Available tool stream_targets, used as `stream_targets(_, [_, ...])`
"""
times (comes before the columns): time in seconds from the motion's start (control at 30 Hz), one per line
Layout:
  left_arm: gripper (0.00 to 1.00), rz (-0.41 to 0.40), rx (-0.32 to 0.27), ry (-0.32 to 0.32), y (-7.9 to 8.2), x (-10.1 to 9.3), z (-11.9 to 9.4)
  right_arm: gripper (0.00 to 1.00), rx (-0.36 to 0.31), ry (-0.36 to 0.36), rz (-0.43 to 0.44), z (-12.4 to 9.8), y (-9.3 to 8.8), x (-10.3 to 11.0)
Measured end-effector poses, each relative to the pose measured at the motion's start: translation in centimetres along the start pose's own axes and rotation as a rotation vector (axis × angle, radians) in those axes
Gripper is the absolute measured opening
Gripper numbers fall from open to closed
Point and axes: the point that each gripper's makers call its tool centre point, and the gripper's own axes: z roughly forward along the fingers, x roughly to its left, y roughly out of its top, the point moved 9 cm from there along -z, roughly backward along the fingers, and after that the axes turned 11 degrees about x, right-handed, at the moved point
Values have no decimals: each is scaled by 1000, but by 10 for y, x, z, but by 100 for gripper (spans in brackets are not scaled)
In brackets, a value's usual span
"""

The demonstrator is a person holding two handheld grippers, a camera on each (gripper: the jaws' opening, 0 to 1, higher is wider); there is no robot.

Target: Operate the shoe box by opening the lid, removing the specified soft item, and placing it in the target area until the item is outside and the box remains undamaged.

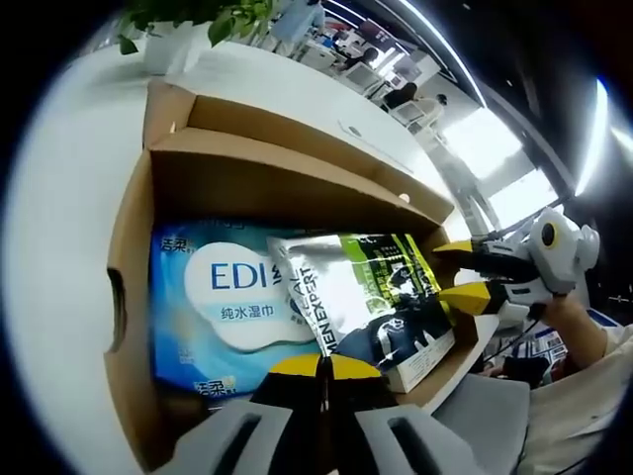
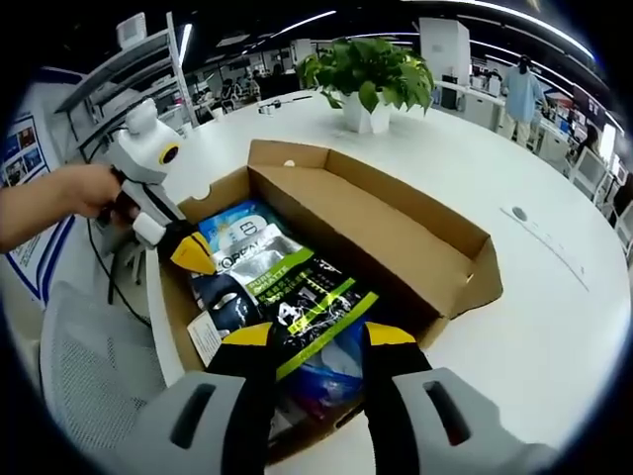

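A: Where is the box?
B: The cardboard shoe box (image 2: 396, 237) sits on the white round worktop (image 2: 554, 297), its lid (image 1: 287, 129) already folded back and standing along the far side.
A: What is inside?
B: A blue pack of wet wipes (image 1: 213, 297) lies flat on the bottom. On top of it, partly covering it, rests a soft silver, black and green pouch (image 2: 287, 292), with a small white carton (image 1: 425, 361) tucked under its edge near the box wall.
A: And the grippers?
B: The left gripper (image 1: 321, 368) hovers at the near edge of the box, its yellow-tipped fingers pressed together with nothing between them. The right gripper (image 2: 316, 341) has its fingers spread wide, poised just above the pouch, one finger at either side of its end. I cannot tell whether they touch it.
A: Anything else around?
B: A potted plant (image 2: 368, 74) stands on the worktop beyond the box, well apart from it.
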Motion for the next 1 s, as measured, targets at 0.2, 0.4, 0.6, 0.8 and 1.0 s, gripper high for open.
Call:
stream_targets(0.2, [0, 39, -17, 7, -1, -2, -5, 27, 33, 17, 20, 4, -2, 1])
stream_targets(0.4, [0, 64, -39, 4, -3, -3, -9, 24, 68, 54, 83, 8, -3, 4])
stream_targets(0.6, [0, 84, -49, 1, -3, -2, -10, 24, 85, 69, 116, 13, -3, 7])
stream_targets(0.8, [0, 104, -64, 10, -4, -3, -12, 19, 51, 63, 132, 12, 1, 8])
stream_targets(1.0, [0, 117, -82, 19, -2, -6, -17, 11, 53, 56, 138, 11, 0, 10])
